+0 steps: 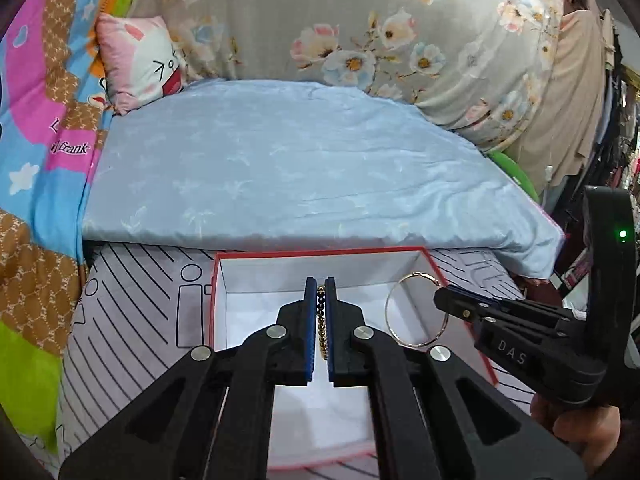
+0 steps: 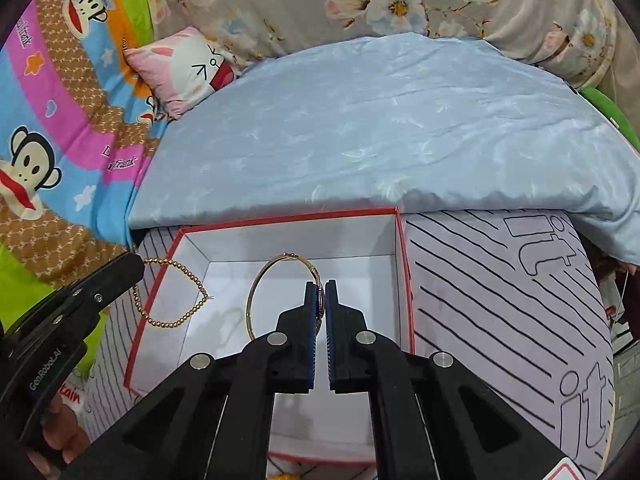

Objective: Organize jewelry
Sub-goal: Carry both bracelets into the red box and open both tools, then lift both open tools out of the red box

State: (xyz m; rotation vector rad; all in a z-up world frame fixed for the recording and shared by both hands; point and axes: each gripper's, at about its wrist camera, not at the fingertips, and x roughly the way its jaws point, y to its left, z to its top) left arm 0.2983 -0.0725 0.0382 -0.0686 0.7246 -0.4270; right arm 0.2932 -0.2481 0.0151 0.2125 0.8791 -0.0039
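While over one box (image 2: 280, 220): one bracelet (image 2: 176, 322), one bangle (image 2: 256, 292).

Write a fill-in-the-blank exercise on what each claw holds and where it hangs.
1. The left claw is shut on a gold ____ bracelet.
2. The right claw grips a thin gold ____.
3. Both pieces hang over an open box with a ____ rim.
4. Behind the box lies a folded light ____ quilt.

Missing words: beaded; bangle; red; blue
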